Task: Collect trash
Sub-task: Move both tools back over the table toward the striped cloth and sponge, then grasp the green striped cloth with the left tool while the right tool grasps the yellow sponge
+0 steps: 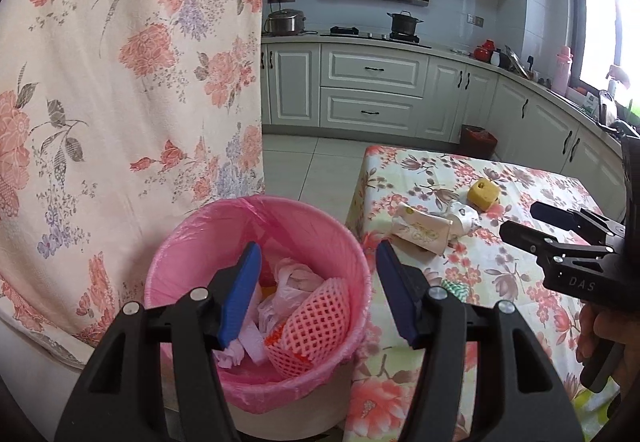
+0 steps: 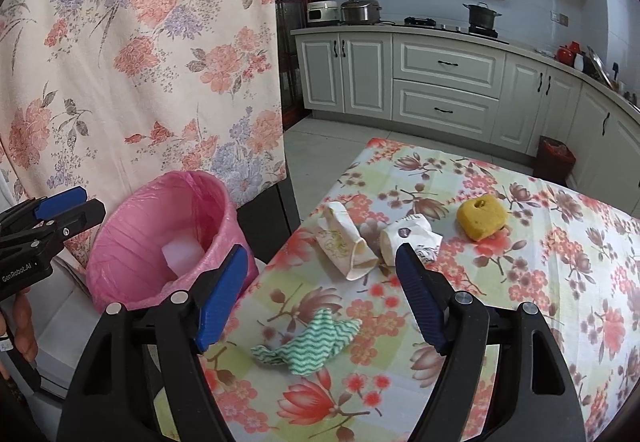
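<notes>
A bin with a pink liner (image 1: 256,298) (image 2: 160,238) stands left of the floral-cloth table (image 2: 500,282) and holds a pink foam net (image 1: 320,326), plastic bags and tissue. My left gripper (image 1: 316,266) is open and empty, right above the bin. My right gripper (image 2: 320,262) is open and empty over the table, above a green-and-white wavy cloth (image 2: 308,342). Beyond it lie a crumpled cream paper cup (image 2: 344,246), a white crumpled wrapper (image 2: 408,238) and a yellow sponge (image 2: 482,218). In the left wrist view the cup (image 1: 420,232) and sponge (image 1: 485,194) show too.
A floral curtain (image 1: 132,82) hangs behind the bin. Kitchen cabinets (image 1: 372,94) and a counter with pots run along the back and right. A dark red bin (image 1: 478,140) stands on the floor beyond the table.
</notes>
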